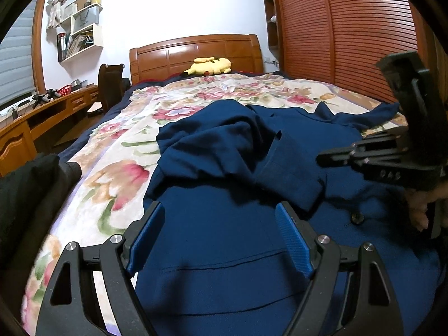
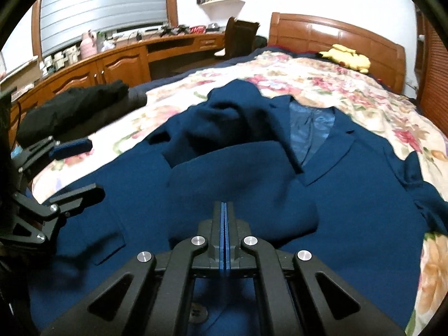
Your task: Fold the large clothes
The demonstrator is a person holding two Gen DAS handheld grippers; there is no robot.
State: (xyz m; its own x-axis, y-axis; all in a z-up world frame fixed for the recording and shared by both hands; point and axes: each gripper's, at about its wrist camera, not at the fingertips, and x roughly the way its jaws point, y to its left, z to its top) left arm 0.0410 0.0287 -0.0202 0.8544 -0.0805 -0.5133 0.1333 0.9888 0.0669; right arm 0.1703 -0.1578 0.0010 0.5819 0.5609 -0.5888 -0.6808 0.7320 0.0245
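**A:** Navy wool, is that the jacket [image 2: 350, 184] you must fold? Where does it lie?

**B:** Yes. It lies face up on the bed [image 1: 117, 151], on the flowered blanket [image 2: 322, 84]. Its long axis runs away from me, collar toward the headboard [image 1: 196, 53], hem close to me. One sleeve [image 2: 243, 184] is already thrown over the chest of the jacket.

**A:** And your tools?

**B:** My right tool [image 2: 224, 210] is pressed together, pad against pad. I see no cloth between the pads; the sleeve lies just beyond its tips, but if it touches I cannot tell. My left tool [image 1: 221, 238] is spread wide over the hem side, nothing between its fingers.

**A:** Which one is nearer for the next fold?

**B:** I judge the other sleeve [image 2: 420, 184], which sticks out from the jacket's far side, is nearer to my right tool. It must first open again, then bring that sleeve across toward the jacket's middle.
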